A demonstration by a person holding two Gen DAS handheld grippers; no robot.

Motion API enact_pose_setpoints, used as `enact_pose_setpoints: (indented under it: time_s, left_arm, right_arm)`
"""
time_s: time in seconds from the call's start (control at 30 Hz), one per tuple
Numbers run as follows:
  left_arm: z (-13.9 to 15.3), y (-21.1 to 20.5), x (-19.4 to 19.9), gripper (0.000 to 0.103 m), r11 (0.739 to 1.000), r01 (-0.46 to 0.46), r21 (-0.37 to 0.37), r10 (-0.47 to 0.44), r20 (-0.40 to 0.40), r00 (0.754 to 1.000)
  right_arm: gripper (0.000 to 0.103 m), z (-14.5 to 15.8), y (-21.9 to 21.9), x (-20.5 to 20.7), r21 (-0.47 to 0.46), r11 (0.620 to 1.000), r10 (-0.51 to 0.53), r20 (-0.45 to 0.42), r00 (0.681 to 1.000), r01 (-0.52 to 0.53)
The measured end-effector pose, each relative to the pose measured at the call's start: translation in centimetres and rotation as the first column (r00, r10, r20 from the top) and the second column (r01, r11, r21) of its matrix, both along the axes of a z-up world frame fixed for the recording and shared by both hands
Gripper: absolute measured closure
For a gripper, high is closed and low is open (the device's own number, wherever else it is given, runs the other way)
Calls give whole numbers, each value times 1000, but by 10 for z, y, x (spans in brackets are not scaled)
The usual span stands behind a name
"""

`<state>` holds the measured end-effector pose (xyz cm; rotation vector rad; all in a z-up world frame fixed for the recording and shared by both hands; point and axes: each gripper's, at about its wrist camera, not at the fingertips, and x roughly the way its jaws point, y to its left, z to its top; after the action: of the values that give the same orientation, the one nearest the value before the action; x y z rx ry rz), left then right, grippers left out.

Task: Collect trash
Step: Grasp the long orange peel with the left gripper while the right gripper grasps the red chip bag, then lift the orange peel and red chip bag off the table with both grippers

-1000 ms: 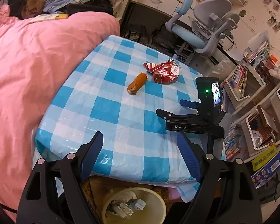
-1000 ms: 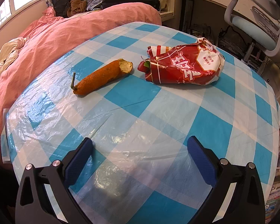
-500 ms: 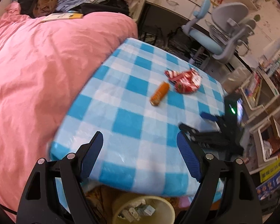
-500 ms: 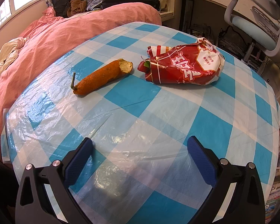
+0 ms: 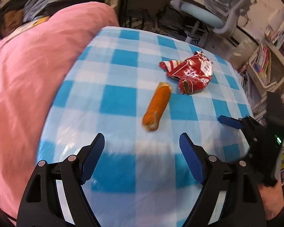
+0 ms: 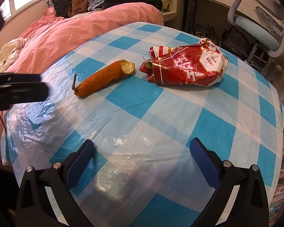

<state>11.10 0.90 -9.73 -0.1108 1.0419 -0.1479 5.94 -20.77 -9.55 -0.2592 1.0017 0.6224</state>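
While both tools sit spread apart with nothing between them, the left tool [image 5: 142, 147] is low in its frame just short of the orange food scrap [image 5: 156, 106]. Red snack bag [image 6: 185, 66] lies crumpled just right of it, mid-surface. Right tool [image 6: 142, 156] hovers over bare checkered surface [image 6: 161, 124]. Pink bed [image 6: 75, 32] butts against the surface's left edge; plenty of open cloth around.
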Motion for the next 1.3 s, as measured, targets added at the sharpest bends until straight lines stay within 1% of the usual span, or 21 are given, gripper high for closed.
enact_pose_setpoints:
  time_s: [0.07, 0.13, 0.2, 0.27, 0.3, 0.37, 0.43, 0.47, 0.5, 0.53, 0.57, 0.6, 0.7, 0.73, 0.77, 0.8, 0.83, 0.9, 1.03, 1.1, 1.3]
  left_arm:
    - [-5, -11, 11, 25, 999, 10, 35, -10, -2, 1000]
    - [-13, -20, 22, 25, 997, 16, 82, -15, -6, 1000]
    - [-21, -23, 32, 25, 995, 13, 104, -11, -24, 1000]
    - [-27, -24, 38, 25, 994, 7, 106, -4, -33, 999]
    - [-29, -26, 41, 25, 994, 8, 111, -5, -31, 1000]
    - [-30, -29, 45, 25, 992, 23, 124, -21, -20, 1000]
    - [-30, -32, 48, 34, 992, 33, 124, -32, -10, 999]
    - [-29, -33, 50, 37, 991, 37, 126, -36, -6, 999]
    - [-29, -33, 51, 46, 991, 43, 127, -43, -2, 999]
    - [-29, -35, 52, 60, 990, 52, 129, -53, 2, 999]
    - [-28, -36, 53, 66, 989, 69, 134, -70, 4, 998]
    - [-28, -37, 54, 80, 988, 77, 132, -78, 1, 997]
    - [-26, -34, 56, 84, 991, 86, 104, -85, -7, 996]
    - [-25, -32, 57, 84, 993, 81, 89, -81, -9, 997]
    - [-23, -29, 58, 84, 995, 71, 75, -70, -9, 997]
    - [-19, -24, 59, 84, 997, 51, 53, -51, -6, 999]
    - [-16, -21, 59, 85, 999, 36, 30, -36, -4, 999]
    - [-8, -12, 59, 84, 1000, 2, -25, -2, 1, 1000]
    - [6, -5, 51, 84, 997, -22, -73, 24, 33, 999]
    - [14, -5, 44, 84, 996, -23, -89, 28, 59, 998]
    - [35, -11, 11, 84, 993, -8, -115, 22, 123, 992]
  right_arm:
    - [6, 1, 4, 4, -1, 1000, 0, -4, 1000, 0]
    - [7, 3, 1, 9, -13, 1000, 20, -37, 999, -21]
    - [7, 16, -12, 22, -27, 996, -88, 18, 996, 89]
    - [7, 27, -35, 36, 54, 981, -188, 23, 982, 187]
    - [7, 28, -48, 47, 131, 962, -239, -14, 971, 238]
    - [7, 25, -63, 65, 223, 925, -301, -64, 952, 308]
    - [7, 20, -71, 84, 282, 887, -359, -78, 930, 366]
    - [7, 16, -71, 91, 291, 877, -373, -87, 924, 381]
    - [7, 11, -69, 100, 297, 870, -382, -100, 919, 394]
    - [7, 7, -65, 107, 296, 868, -384, -108, 917, 398]
    - [7, 4, -62, 112, 291, 870, -382, -111, 917, 398]
    - [7, 1, -57, 117, 280, 876, -379, -106, 919, 393]
    - [9, 0, -45, 126, 267, 888, -365, -83, 927, 373]
    - [20, 2, -41, 128, 284, 889, -348, -91, 933, 359]
    - [55, -1, -44, 134, 296, 889, -333, -106, 937, 350]
    - [64, -2, -45, 136, 317, 885, -312, -137, 940, 340]
    - [66, -2, -47, 135, 346, 877, -298, -155, 942, 335]
    - [71, -1, -48, 133, 348, 882, -281, -150, 948, 317]
    - [79, 22, -58, 114, 376, 880, -268, -111, 957, 290]
    - [80, 33, -59, 101, 386, 880, -262, -89, 961, 276]
    - [80, 71, -47, 56, 367, 912, -204, 14, 979, 185]
